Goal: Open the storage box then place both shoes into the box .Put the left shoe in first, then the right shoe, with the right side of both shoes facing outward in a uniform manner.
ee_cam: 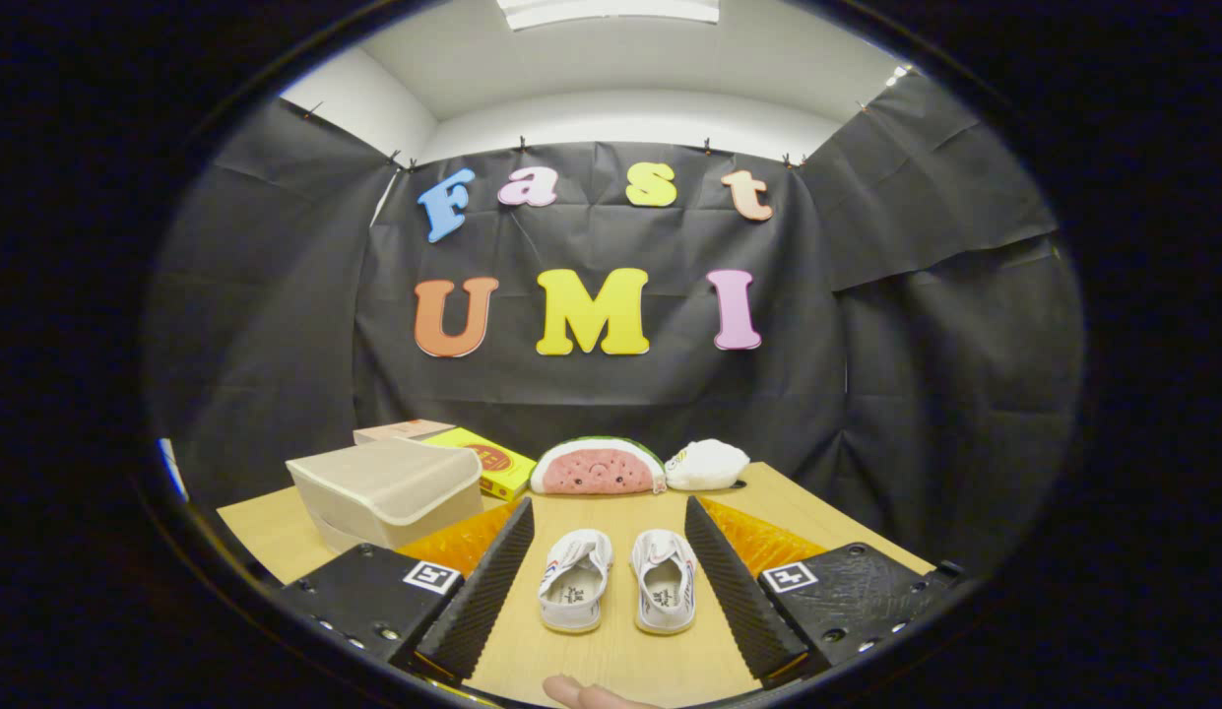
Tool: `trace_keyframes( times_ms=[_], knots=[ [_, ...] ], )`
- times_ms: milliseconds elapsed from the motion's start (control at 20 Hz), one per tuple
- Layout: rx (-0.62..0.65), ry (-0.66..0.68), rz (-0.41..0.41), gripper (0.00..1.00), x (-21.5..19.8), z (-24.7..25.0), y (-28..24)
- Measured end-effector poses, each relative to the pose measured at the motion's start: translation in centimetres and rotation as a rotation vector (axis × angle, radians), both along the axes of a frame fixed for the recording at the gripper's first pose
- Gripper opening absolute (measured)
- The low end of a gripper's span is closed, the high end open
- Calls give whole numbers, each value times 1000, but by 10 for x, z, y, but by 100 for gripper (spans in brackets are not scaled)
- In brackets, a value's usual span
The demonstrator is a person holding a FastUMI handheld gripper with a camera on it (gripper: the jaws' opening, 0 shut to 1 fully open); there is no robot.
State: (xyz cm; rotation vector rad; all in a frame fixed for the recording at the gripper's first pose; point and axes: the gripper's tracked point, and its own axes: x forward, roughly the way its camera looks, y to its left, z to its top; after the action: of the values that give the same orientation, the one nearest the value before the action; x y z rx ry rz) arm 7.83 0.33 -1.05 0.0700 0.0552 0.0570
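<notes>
- The wooden table (768, 492) carries everything in play, with the black cloth wall close behind it.
- The storage box (389, 492), beige with a pale lid, stands beyond the left finger on the table's left part. Its lid is down, so the first step, opening it, looks not yet done.
- Behind the box lie a yellow box (492, 468) and a flat pinkish box (404, 430); to their right rest a watermelon plush (598, 467) and a small white plush (707, 464), none of them part of the job.
- The gripper (606, 581) has its two black ribbed fingers spread wide apart, holding nothing, one on either side of the shoes.
- The left-hand shoe (574, 579) and the right-hand shoe (665, 579), both white, sit side by side between the fingers, openings up, touching neither finger. Which one is the left shoe I cannot tell for sure.
- A fingertip (581, 693) of the person shows just below the shoes.
- By my judgement nothing is finished: opening the box and placing both shoes remain.
</notes>
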Motion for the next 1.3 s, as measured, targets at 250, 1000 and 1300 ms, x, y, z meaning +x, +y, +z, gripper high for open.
trace_keyframes(
  times_ms=[250, 1000, 1300],
  knots=[
    [41, 73, 141, 96, 69, -6, 48],
    [467, 550, 654, 95, 198, -50, 212],
    [753, 801, 816, 95, 200, -77, 251]
  ],
)
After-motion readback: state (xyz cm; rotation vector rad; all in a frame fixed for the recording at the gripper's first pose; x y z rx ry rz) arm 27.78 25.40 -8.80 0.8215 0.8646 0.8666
